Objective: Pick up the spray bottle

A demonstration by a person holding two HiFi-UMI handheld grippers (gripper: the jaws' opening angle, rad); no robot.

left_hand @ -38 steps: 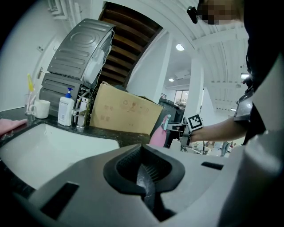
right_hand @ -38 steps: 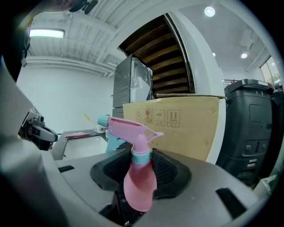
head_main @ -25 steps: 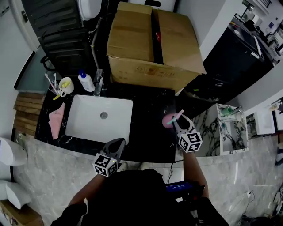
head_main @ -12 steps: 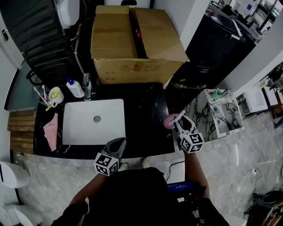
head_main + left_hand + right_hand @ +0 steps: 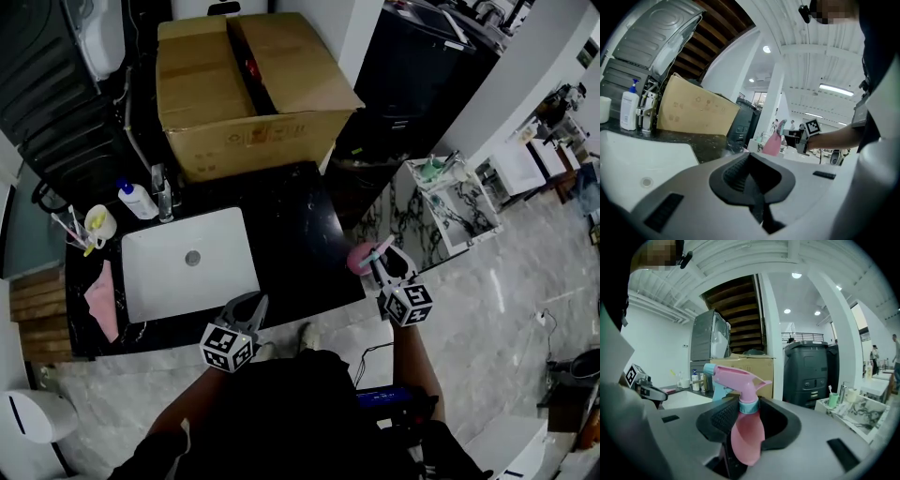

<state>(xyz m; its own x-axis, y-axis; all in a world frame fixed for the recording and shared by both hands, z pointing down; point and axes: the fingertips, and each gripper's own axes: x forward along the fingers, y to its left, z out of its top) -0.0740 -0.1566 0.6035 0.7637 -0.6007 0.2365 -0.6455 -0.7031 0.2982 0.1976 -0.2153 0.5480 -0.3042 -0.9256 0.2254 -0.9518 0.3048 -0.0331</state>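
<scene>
The pink spray bottle (image 5: 359,256) with a light blue collar and trigger hangs by its neck in my right gripper (image 5: 382,265), at the right edge of the black counter (image 5: 300,244). In the right gripper view the bottle (image 5: 746,439) droops below the jaws of the right gripper (image 5: 749,416), its pink head above them. The jaws are shut on the neck. My left gripper (image 5: 251,306) is at the counter's front edge by the white sink (image 5: 187,264). In its own view the left gripper (image 5: 752,177) stands open with nothing between its jaws, and the bottle (image 5: 772,143) shows far off.
A large cardboard box (image 5: 246,89) fills the counter's back. A faucet (image 5: 161,193), a pump bottle (image 5: 137,200), a cup of toothbrushes (image 5: 94,223) and a pink cloth (image 5: 101,300) sit left. Dark bins (image 5: 422,66) and a marble stand (image 5: 450,202) are to the right.
The right gripper has carried the spray bottle rightward, from over the counter to its right edge. The view has swung right, so the sink and box sit further left. The left gripper has barely shifted.
</scene>
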